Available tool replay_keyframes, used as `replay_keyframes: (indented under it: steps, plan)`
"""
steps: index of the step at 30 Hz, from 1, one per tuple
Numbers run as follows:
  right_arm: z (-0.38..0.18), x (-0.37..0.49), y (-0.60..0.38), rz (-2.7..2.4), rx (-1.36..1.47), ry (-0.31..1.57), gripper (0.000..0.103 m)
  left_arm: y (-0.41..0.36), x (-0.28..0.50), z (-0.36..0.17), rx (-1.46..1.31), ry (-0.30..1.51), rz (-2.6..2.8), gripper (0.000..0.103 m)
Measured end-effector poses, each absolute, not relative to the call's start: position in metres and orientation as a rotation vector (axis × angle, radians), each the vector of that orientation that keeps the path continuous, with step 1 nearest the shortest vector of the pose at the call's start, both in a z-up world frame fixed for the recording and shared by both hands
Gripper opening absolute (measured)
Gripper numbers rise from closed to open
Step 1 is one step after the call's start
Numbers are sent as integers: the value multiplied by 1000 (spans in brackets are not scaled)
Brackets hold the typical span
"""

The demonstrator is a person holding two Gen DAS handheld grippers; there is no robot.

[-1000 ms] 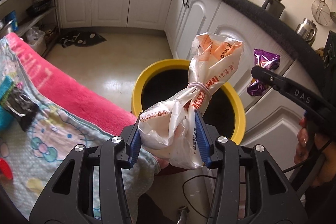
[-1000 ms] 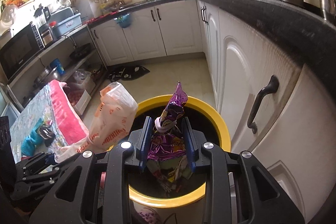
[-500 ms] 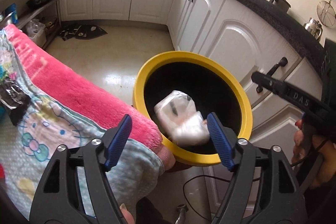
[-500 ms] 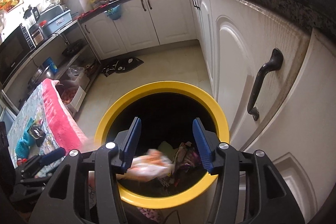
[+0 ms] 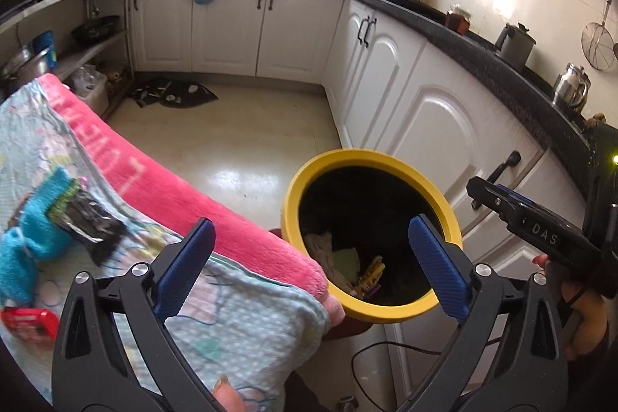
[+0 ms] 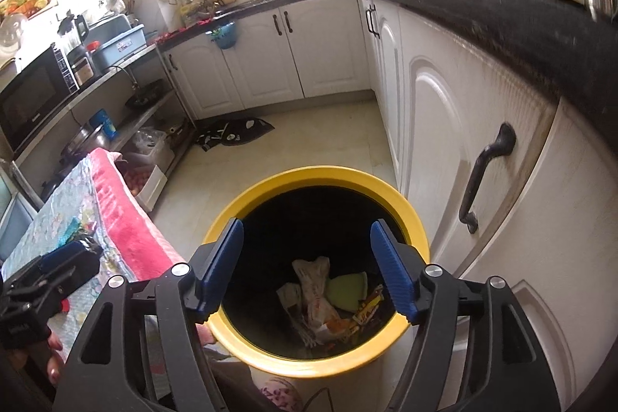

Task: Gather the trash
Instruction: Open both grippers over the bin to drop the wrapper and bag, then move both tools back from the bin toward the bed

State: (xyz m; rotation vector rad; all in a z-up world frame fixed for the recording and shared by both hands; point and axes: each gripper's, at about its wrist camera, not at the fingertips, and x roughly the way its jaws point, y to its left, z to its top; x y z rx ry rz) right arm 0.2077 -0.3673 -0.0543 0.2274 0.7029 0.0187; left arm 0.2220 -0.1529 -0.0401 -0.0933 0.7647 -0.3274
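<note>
Hovering both tools at the yellow bin (image 6: 270,361), we let go cleanly: the left gripper (image 5: 311,267) and the right gripper (image 6: 307,271) are both opening, nothing between the jaws of either. The orange-printed plastic bag (image 6: 314,300) lies at the bottom of the bin among other wrappers, so this drop looks done. To do it well, we judge, we should keep the jaws wide until they are clear of the rim, then turn to the bed, where a black foil wrapper (image 5: 90,228) and a red packet (image 5: 29,325) lie on the dotted blanket (image 5: 239,331), apparently the next trash.
</note>
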Motion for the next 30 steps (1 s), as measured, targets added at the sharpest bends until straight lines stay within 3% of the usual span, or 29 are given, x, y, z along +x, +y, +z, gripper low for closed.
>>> replay_keyframes:
  steps: [14, 30]
  plan:
    - [-10, 194, -332, 98, 163, 623, 76, -105, 206, 0, -143, 680, -239, 92]
    - [14, 187, -273, 221, 93, 583, 79, -46, 181, 23, -194, 612, -131, 92]
